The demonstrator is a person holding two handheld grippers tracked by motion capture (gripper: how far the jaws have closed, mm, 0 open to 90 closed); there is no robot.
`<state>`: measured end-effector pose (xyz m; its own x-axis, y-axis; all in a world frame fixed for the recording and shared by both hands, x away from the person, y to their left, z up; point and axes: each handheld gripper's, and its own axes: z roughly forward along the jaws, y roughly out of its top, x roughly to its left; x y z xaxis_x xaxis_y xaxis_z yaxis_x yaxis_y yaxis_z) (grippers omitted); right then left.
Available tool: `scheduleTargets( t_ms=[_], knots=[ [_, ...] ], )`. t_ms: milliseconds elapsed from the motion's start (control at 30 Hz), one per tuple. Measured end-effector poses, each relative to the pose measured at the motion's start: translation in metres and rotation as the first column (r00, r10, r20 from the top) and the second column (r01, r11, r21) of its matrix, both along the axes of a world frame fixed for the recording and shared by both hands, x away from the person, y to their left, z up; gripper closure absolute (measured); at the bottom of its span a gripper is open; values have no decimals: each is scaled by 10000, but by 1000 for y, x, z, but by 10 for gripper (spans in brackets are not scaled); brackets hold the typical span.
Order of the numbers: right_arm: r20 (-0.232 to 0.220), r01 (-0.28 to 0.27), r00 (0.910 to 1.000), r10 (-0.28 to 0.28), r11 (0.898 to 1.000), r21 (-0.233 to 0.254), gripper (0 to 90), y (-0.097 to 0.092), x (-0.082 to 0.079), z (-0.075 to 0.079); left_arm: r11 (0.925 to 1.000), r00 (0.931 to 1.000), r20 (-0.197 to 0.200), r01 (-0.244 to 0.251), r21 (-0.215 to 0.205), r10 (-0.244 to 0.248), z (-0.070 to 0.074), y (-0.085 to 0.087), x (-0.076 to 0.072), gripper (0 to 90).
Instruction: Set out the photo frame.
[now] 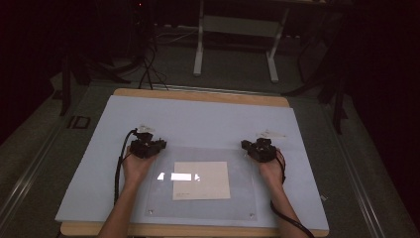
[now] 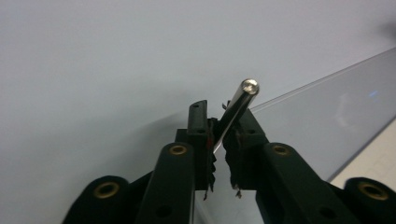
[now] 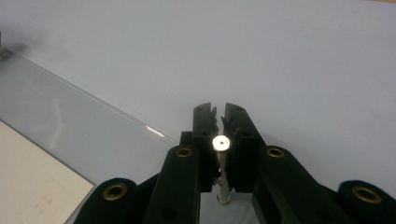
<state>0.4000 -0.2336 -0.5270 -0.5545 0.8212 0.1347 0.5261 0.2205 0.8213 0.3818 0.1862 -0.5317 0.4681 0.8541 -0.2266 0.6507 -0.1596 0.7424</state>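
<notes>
Left gripper (image 2: 219,135) loosely grasps a tilted metal standoff pin (image 2: 238,109); right gripper (image 3: 219,140) grasps another standoff pin (image 3: 220,144) at the acrylic sheet's (image 1: 198,153) far corners; either could topple.

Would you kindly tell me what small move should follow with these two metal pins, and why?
Probably lower each pin toward its far corner of the clear sheet. The left hand-held gripper holds its metal pin tilted; the right hand-held gripper holds its pin upright.
</notes>
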Motion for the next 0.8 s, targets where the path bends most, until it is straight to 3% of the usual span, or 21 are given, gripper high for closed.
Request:
scheduleTargets(
  t_ms=[100,367,500,633,700,800],
  knots=[
    [90,13,10000,-13,10000,84,783,-1,-1,0,9999,9998,141,-112,-20,112,-5,1,-3,674],
    [451,-79,9990,76,10000,55,767,-7,-8,4,9991,9943,1062,137,-393,-95,-6,1,-11,598],
    [459,-140,9988,139,9999,18,802,-7,-8,4,9998,9887,1492,147,-119,-128,-4,0,-13,625],
    [498,-28,9988,24,10000,82,804,-7,-11,4,9999,9824,1869,12,-133,13,-4,0,-14,678],
    [498,26,9988,-35,9998,196,809,-8,-12,4,9994,9809,1945,59,-336,7,-3,0,-14,725],
    [454,145,9988,-161,9992,366,820,-9,-14,2,9998,9794,2011,-127,-170,158,-3,0,-14,789]
  ],
)
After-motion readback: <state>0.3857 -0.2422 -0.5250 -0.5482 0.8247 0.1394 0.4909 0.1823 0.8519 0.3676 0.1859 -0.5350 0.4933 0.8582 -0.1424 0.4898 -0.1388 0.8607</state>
